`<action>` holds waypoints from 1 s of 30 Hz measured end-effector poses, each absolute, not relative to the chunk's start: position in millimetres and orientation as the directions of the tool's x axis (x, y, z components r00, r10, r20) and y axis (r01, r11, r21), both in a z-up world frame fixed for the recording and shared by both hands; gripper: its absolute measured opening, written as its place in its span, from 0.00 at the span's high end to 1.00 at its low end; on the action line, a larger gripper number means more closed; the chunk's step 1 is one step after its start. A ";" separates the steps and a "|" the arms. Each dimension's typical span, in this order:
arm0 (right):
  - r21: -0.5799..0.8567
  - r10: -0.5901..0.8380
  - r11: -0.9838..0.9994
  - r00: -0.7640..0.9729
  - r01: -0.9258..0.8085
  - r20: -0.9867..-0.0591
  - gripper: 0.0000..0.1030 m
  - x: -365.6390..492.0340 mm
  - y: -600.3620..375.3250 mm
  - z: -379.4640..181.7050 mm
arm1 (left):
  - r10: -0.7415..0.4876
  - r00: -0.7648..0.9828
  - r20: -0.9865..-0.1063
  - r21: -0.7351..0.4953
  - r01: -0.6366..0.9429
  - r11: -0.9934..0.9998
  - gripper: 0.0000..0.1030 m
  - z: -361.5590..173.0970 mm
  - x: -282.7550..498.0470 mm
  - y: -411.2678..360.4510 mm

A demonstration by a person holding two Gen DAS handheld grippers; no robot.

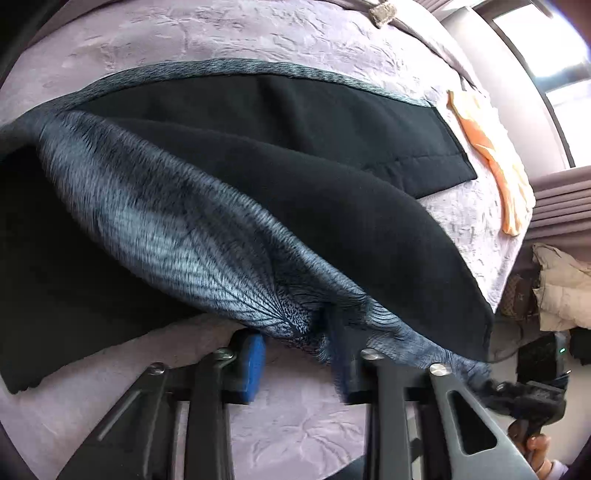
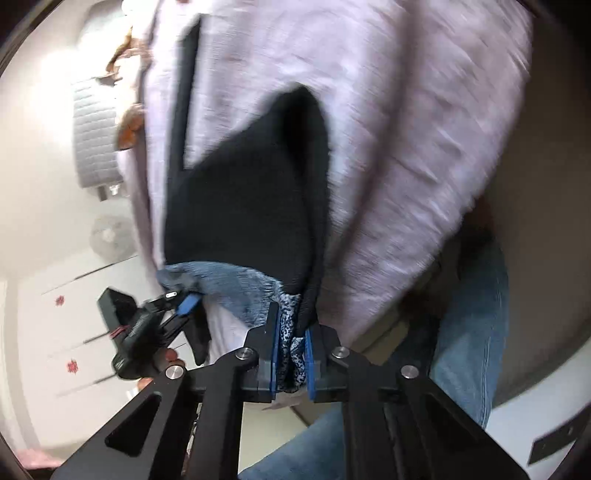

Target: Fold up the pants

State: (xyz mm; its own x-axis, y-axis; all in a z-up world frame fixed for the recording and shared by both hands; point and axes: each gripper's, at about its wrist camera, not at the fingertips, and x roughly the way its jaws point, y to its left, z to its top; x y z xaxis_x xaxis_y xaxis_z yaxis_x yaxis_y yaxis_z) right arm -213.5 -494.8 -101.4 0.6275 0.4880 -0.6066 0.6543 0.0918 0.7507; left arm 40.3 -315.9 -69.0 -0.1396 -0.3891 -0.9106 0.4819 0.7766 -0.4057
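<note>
I find no legible text, label, brand or number in either wrist view; the right view is blurred throughout.

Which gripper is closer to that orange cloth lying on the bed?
Neither clearly. The left gripper and the right gripper both clamp the pants at the bed's near edge, well away from the orange cloth.

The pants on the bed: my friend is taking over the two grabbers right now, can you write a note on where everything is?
Right gripper: shut on the pants, pinching the patterned waistband.
Left gripper: shut on the same waistband further along, as the right wrist view shows.
Pants: black, lined blue-grey, with one leg flat on the lilac bedspread and the upper layer lifted.
Done: both grips taken.
Left: carry the fold across, lay it flat, fold again.
</note>
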 end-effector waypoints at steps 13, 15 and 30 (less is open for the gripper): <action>0.875 0.522 0.283 0.703 0.393 -0.484 0.89 -24.1 -640.3 12.8 | -0.383 0.204 -0.901 -0.244 0.491 0.836 0.65 8.3 132.4 -372.2; 0.864 0.531 0.285 0.682 0.415 -0.503 0.89 7.6 -664.8 0.3 | -0.343 0.269 -0.900 -0.187 0.472 0.862 0.34 10.3 148.2 -375.0; 0.558 0.349 0.631 0.446 0.538 -0.824 0.38 37.6 -706.4 -17.9 | -0.125 0.255 -0.959 -0.025 0.363 0.931 0.29 -36.1 129.4 -355.2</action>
